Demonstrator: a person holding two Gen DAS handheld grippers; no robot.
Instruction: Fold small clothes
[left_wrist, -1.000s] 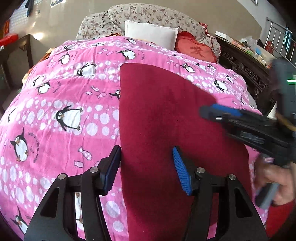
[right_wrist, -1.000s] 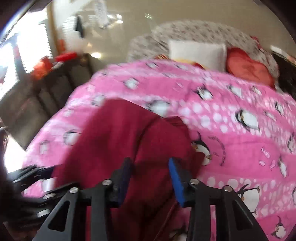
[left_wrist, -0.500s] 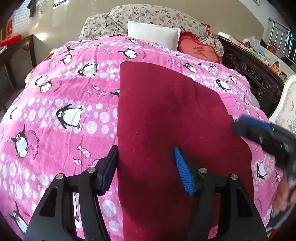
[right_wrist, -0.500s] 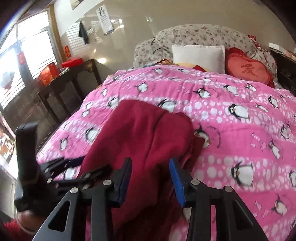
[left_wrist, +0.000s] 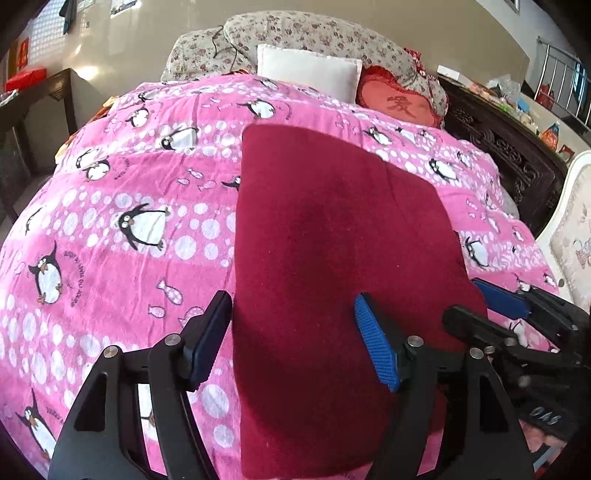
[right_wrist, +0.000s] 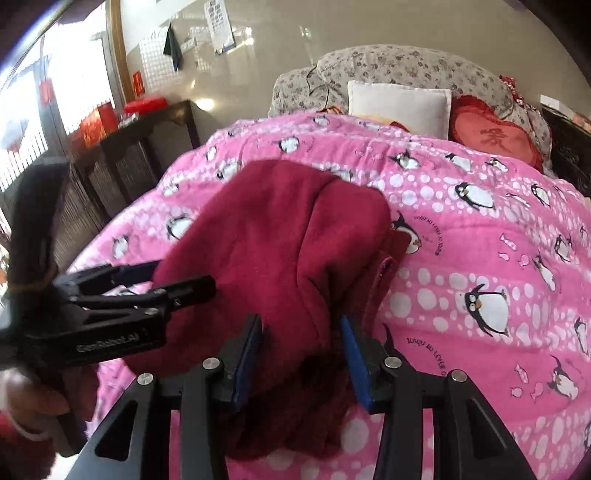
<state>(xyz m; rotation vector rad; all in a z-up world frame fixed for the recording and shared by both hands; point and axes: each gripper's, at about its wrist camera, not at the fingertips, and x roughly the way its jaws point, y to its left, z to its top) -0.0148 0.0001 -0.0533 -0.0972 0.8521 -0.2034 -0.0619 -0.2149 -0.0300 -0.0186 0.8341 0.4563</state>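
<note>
A dark red garment (left_wrist: 332, 251) lies folded lengthwise on the pink penguin bedspread (left_wrist: 110, 229). My left gripper (left_wrist: 291, 339) is open, its jaws astride the garment's near left part, holding nothing. In the right wrist view the garment (right_wrist: 273, 251) is bunched, with a loose edge at its right. My right gripper (right_wrist: 301, 354) is open with its jaws on either side of the garment's near end. The right gripper also shows in the left wrist view (left_wrist: 491, 314), at the garment's near right corner. The left gripper shows in the right wrist view (right_wrist: 166, 280).
A white pillow (left_wrist: 308, 72), a red heart cushion (left_wrist: 400, 103) and floral pillows (left_wrist: 295, 33) lie at the head of the bed. A dark carved wooden frame (left_wrist: 506, 155) runs along the right. A dark table (right_wrist: 147, 147) stands left of the bed.
The right gripper has come down from above the garment's right side to its near right corner. The left gripper has barely moved. The garment lies as before.
</note>
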